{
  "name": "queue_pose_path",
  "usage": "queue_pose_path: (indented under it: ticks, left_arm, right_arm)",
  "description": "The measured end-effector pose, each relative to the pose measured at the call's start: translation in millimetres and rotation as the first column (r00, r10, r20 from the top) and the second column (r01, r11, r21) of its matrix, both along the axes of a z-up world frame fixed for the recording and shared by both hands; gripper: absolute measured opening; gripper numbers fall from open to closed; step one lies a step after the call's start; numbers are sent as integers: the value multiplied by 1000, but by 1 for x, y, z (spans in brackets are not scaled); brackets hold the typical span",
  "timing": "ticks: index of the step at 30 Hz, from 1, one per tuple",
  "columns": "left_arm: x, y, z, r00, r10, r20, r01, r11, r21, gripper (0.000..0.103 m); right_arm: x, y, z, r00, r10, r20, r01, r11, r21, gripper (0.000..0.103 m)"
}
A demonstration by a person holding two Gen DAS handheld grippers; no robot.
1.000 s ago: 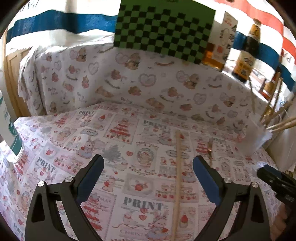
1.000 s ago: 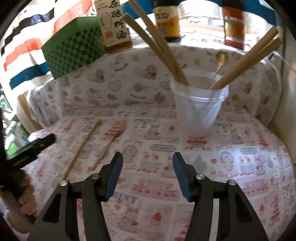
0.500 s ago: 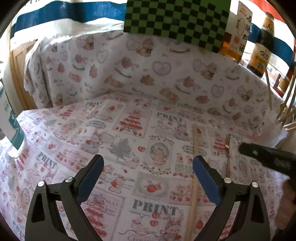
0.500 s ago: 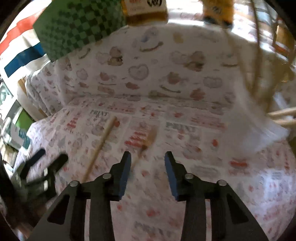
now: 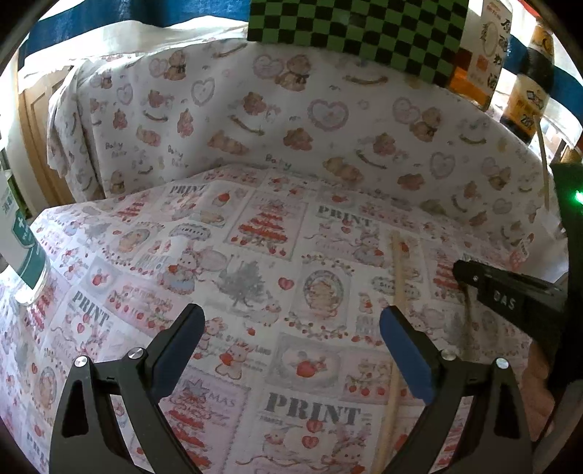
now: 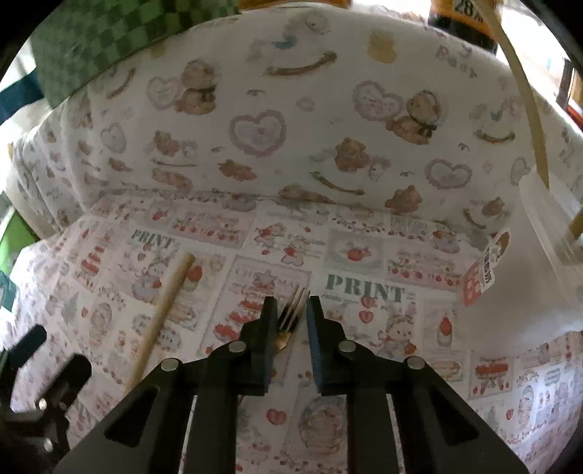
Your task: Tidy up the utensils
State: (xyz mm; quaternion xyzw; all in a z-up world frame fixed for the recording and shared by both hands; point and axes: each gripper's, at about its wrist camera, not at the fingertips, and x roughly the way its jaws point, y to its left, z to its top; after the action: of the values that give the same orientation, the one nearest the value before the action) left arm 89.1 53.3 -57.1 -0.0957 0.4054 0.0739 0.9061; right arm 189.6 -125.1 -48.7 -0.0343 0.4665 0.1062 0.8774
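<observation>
A gold fork [image 6: 291, 313] lies on the printed tablecloth, its tines pointing away. My right gripper [image 6: 289, 310] is low over it, jaws narrowed on either side of the fork's neck with a small gap left. A long wooden stick [image 6: 160, 317] lies to the fork's left; it also shows in the left wrist view [image 5: 397, 328]. A clear plastic cup [image 6: 550, 233] holding sticks stands at the right. My left gripper [image 5: 291, 324] is wide open and empty above the cloth, left of the stick. The right gripper shows in the left wrist view [image 5: 510, 295].
A cloth-covered ledge [image 5: 291, 120] rises behind the table, with a green checked box [image 5: 357, 29] and bottles [image 5: 528, 87] on it. A container with a green label [image 5: 22, 255] stands at the left edge.
My right gripper swung left from the cup, dropped down to the fork and narrowed its jaws around it. My left gripper shifted slightly and stays open.
</observation>
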Motion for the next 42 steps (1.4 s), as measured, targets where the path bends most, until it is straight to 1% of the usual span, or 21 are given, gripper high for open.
queue_pose_path:
  ticks: [1, 3, 6, 9, 10, 13, 14, 16, 18, 20, 21, 23, 25, 28, 31, 32, 35, 36, 37, 40, 42]
  left_arm:
    - [1, 0, -1, 1000, 0, -8, 0, 1000, 0, 96]
    - [2, -1, -3, 1000, 0, -29, 0, 1000, 6, 96]
    - [3, 1, -4, 1000, 1, -28, -1, 1000, -4, 96]
    - [3, 2, -4, 1000, -4, -27, 4, 1000, -6, 95]
    - [3, 1, -4, 999, -13, -30, 13, 1000, -4, 88]
    - [2, -7, -4, 999, -37, -37, 38, 999, 32, 78]
    - [1, -9, -3, 998, -43, -36, 45, 998, 44, 76]
    - [-1, -13, 3, 997, -77, -26, 79, 995, 53, 64]
    - [-7, -13, 14, 996, -83, 22, 81, 993, 81, 61]
    - [-10, -15, 22, 995, -96, 40, 92, 991, 97, 57]
    - [-9, -18, 24, 992, -123, 35, 119, 989, 92, 54]
    - [-4, -28, 30, 987, -163, 16, 160, 982, 98, 49]
    - [4, -42, 37, 983, -183, -11, 183, 974, 136, 44]
    - [24, -59, 45, 972, -231, -42, 234, 962, 138, 43]
    - [53, -70, 46, 979, -184, -87, 198, 962, 189, 43]
    - [61, -73, 45, 978, -184, -101, 200, 961, 191, 43]
    - [90, -77, 38, 965, -198, -170, 223, 964, 147, 29]
    - [99, -79, 35, 961, -200, -192, 228, 964, 138, 23]
    - [105, -81, 33, 957, -206, -205, 237, 962, 136, 21]
    - [116, -87, 25, 946, -227, -230, 258, 960, 112, 20]
    - [122, -88, 18, 941, -230, -247, 260, 961, 96, 20]
  right_arm:
    - [-1, 0, 0, 1000, 3, 0, -3, 1000, 2, 4]
    - [-4, 1, 1, 1000, 8, 13, -7, 1000, -7, 3]
    - [-10, -2, 5, 1000, 13, 19, -13, 1000, 7, 3]
    - [-25, -13, 21, 998, 13, 59, -15, 999, 29, 3]
    - [-33, -18, 29, 996, 7, 88, -10, 999, 35, 3]
    - [-64, -41, 51, 985, -22, 172, 11, 998, 64, 3]
    - [-74, -49, 58, 978, -29, 206, 16, 998, 61, 3]
    - [-93, -60, 74, 956, -39, 292, 26, 999, 48, 3]
    - [-112, -73, 91, 921, -51, 386, 31, 998, 57, 3]
    - [-124, -85, 104, 896, -68, 439, 40, 997, 73, 3]
    - [-129, -92, 110, 882, -79, 465, 42, 995, 91, 3]
    - [-131, -99, 117, 867, -98, 488, 48, 992, 114, 3]
    - [-130, -103, 119, 857, -122, 501, 67, 990, 126, 3]
    - [-127, -112, 120, 857, -144, 496, 91, 987, 129, 3]
    - [-126, -120, 119, 854, -158, 496, 110, 986, 125, 3]
    - [-125, -123, 120, 854, -165, 493, 114, 985, 132, 3]
    - [-125, -131, 120, 859, -184, 478, 120, 979, 162, 3]
    - [-125, -132, 120, 859, -187, 476, 122, 979, 164, 3]
    - [-125, -134, 121, 859, -190, 476, 125, 978, 165, 3]
    - [-123, -141, 122, 867, -193, 459, 116, 975, 190, 3]
    - [-118, -151, 121, 881, -211, 424, 115, 964, 239, 3]
